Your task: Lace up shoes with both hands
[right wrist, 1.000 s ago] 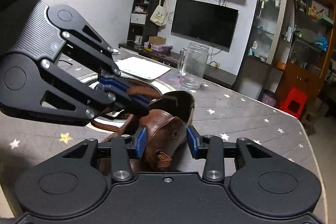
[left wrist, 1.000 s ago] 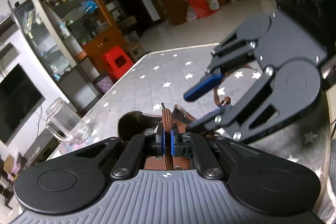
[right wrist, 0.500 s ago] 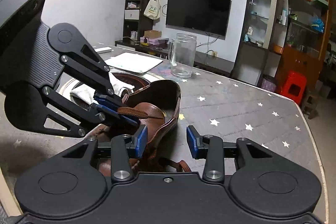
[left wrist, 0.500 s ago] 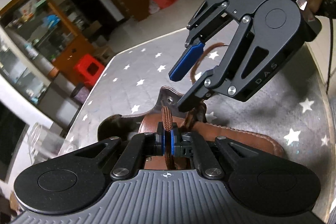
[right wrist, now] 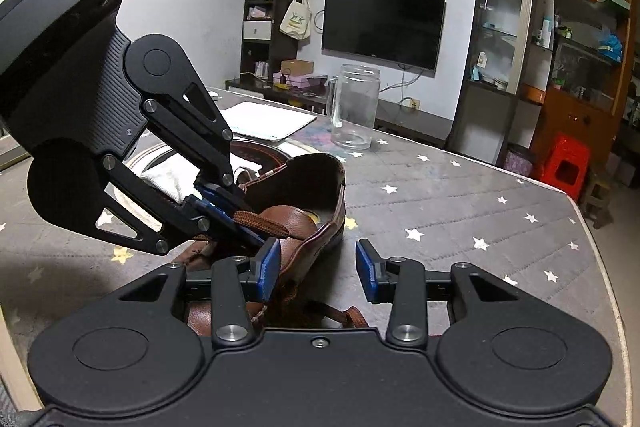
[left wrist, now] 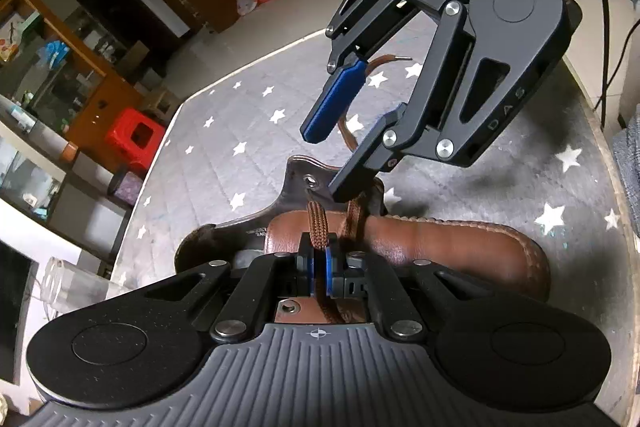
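A brown leather shoe (left wrist: 432,247) with stitched seams lies on the star-printed table (left wrist: 248,155), its long axis running across the left view, toe to the right. The left gripper (left wrist: 319,275) is clamped on the brown lace (left wrist: 318,223). The right gripper (right wrist: 316,269) stands apart, gripping nothing; its side reads "DAS".

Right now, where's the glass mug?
In the right wrist view the glass mug stands upright on the star-print tablecloth, beyond the brown shoe and right of the white pad.
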